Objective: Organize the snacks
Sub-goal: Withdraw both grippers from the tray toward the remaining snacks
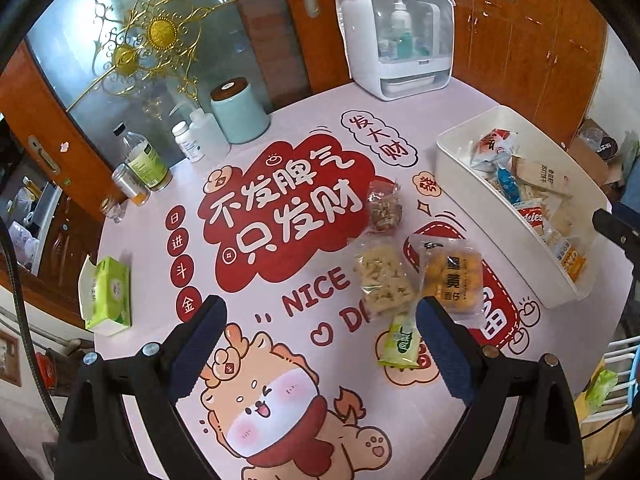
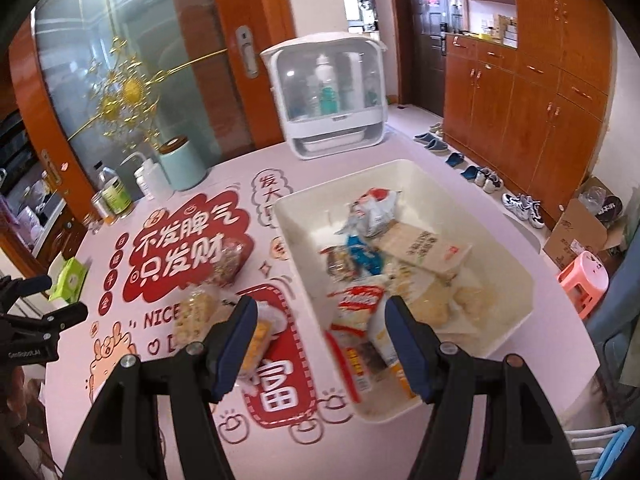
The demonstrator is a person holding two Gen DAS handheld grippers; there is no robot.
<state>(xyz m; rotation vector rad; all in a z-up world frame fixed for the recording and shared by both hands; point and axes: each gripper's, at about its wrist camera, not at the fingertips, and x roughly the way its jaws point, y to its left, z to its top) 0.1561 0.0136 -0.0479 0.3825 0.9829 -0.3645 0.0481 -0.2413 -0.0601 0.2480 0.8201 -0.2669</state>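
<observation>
while both tools are held above the desk [image 1: 400, 420], nothing is gripped by either. the left tool [image 1: 320, 344] is seen released, its fingers spread wide, with four snack packs lying ahead of it and toward its right finger: a green pack [image 1: 401, 340] just beside that fingertip, a yellow pack of round cakes [image 1: 450, 274] partly overlapped by the fingertip in view, a clear pack of pale crackers [image 1: 382, 276] touching the yellow one, and a clear pack of brown nuts [image 1: 385, 206] farther ahead. the white bin [image 1: 500, 216] is placed well off to the right of this tool, already loaded with mixed snack packets.

the right tool [image 2: 322, 332] is likewise released, and is held over the near end of the white bin [image 2: 516, 280], whose packets are seen between and beyond its fingers. the yellow pack [image 2: 260, 336] is partly hidden behind its left finger, with the cracker pack [image 2: 196, 316] just left of that.

far ahead of both tools, a white cabinet [image 1: 400, 40], a mint canister [image 1: 240, 110] and some bottles [image 1: 148, 160] are stood along the desk's far edge; a green tissue pack [image 1: 108, 292] is set left of the left tool.
</observation>
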